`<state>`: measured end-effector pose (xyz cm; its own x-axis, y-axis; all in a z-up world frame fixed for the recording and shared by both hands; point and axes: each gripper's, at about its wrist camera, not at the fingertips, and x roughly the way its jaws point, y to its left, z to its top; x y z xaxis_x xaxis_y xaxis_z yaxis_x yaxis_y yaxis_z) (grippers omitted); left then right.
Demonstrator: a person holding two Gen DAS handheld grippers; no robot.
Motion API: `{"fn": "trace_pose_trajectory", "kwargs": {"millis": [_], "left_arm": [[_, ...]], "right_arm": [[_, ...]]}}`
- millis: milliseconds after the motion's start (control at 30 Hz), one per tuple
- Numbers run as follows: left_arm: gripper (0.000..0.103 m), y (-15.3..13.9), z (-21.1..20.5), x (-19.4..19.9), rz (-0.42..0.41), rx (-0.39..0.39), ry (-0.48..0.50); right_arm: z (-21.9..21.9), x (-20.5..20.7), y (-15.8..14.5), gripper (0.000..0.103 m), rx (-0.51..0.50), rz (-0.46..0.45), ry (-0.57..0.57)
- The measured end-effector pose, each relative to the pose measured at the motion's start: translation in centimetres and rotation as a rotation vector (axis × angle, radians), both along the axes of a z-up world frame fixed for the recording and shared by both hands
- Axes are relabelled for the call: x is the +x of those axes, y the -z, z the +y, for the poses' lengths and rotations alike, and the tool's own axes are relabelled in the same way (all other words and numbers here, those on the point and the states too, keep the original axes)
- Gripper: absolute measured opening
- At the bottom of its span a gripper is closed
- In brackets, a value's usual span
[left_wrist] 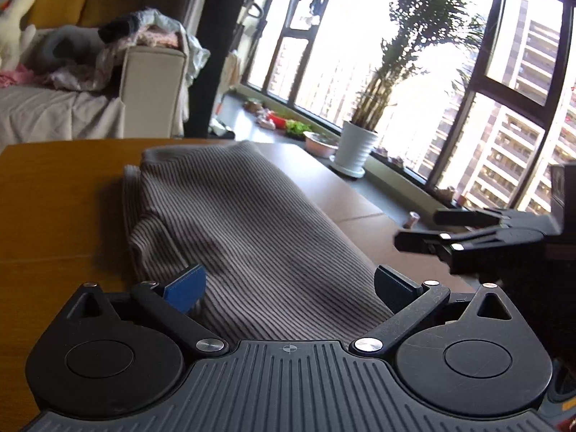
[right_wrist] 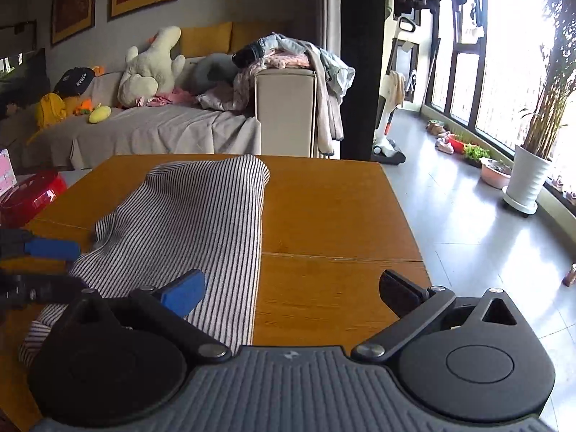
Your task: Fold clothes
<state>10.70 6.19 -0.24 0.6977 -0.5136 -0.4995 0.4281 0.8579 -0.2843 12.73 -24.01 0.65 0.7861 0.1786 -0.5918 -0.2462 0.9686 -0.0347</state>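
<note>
Both grippers are hanging spread wide, gripping nothing: left gripper (left_wrist: 289,284) directly over the striped garment (left_wrist: 230,223), right gripper (right_wrist: 291,288) straddling its right edge. Bare wooden table (right_wrist: 334,208) is lying open rightward.

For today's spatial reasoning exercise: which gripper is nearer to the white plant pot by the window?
Right. The right gripper hovers open over the table edge on the window side, toward the white plant pot. The left gripper, also open, sits over the striped garment, farther from it.

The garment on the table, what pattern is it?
The garment has thin dark and white stripes, clearest in the right wrist view.
</note>
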Motion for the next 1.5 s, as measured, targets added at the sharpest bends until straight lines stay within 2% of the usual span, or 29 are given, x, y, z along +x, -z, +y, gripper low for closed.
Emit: {"fn": "trace_pose_trajectory", "kwargs": {"millis": [33,67,133,200,300,433,567,667,767,833,900,967,1033,1067,1133,1200,1300,1400,1467,1500], "left_arm": [[0.101,0.6,-0.2,0.0,0.022,-0.001,0.019],[0.101,1.2,-0.4,0.1,0.023,0.031,0.005],[0.101,2.1,-0.7,0.1,0.005,0.092,-0.021],[0.101,2.0,-0.7,-0.2,-0.003,0.09,-0.023],[0.101,2.1,-0.7,-0.1,-0.005,0.087,-0.025],[0.101,2.2,-0.5,-0.2,-0.01,0.08,-0.028],[0.102,2.0,-0.1,-0.1,-0.006,0.064,-0.028],[0.102,2.1,-0.2,-0.1,-0.007,0.074,-0.025],[0.102,2.1,-0.4,-0.3,-0.012,0.088,-0.027],[0.102,2.1,-0.4,-0.3,-0.012,0.086,-0.026],[0.103,2.1,-0.1,-0.2,-0.009,0.071,-0.022],[0.103,2.1,0.1,-0.1,-0.008,0.053,-0.022],[0.103,2.2,0.4,-0.1,-0.006,0.034,-0.025],[0.103,2.2,0.4,-0.1,-0.006,0.029,-0.026],[0.103,2.2,0.4,-0.1,-0.005,0.024,-0.029],[0.103,2.2,0.5,-0.1,-0.004,0.02,-0.028],[0.103,2.3,0.6,0.1,0.002,0.009,-0.024],[0.103,2.3,0.9,0.1,0.003,-0.009,-0.024],[0.103,2.4,1.1,0.1,0.005,-0.023,-0.025],[0.103,2.4,1.2,0.1,0.006,-0.029,-0.025]], "right_arm": [[0.7,0.8,0.9,0.103,-0.058,0.048,-0.006],[1.3,1.2,1.8,0.103,-0.107,0.073,-0.013],[2.0,1.0,3.3,0.103,-0.168,0.053,-0.03],[2.1,0.6,3.5,0.103,-0.181,0.032,-0.033],[1.4,0.9,3.7,0.103,-0.125,0.057,-0.018],[-0.9,2.0,4.2,0.103,0.044,0.144,0.006],[-0.3,2.1,3.1,0.103,0.036,0.136,-0.002],[1.8,2.6,0.6,0.103,-0.043,0.02,-0.043],[3.7,5.3,-1.4,0.102,-0.11,-0.067,-0.061],[4.7,8.0,-2.1,0.097,-0.117,-0.1,-0.059],[5.6,11.0,-2.4,0.096,-0.118,-0.114,-0.052],[6.7,14.1,-1.3,0.096,-0.143,-0.086,-0.05],[7.9,17.2,1.0,0.096,-0.2,-0.012,-0.038],[8.1,18.0,2.2,0.1,-0.218,0.012,-0.03],[7.7,18.5,3.6,0.103,-0.193,-0.003,-0.016],[7.1,18.5,3.9,0.103,-0.151,0.011,0.007],[6.4,16.2,2.9,0.103,-0.151,-0.013,-0.006],[5.1,11.5,1.3,0.103,-0.079,-0.053,-0.071],[4.7,8.6,1.0,0.103,-0.043,-0.038,-0.13],[4.8,7.4,1.2,0.103,-0.06,-0.028,-0.153]]}}
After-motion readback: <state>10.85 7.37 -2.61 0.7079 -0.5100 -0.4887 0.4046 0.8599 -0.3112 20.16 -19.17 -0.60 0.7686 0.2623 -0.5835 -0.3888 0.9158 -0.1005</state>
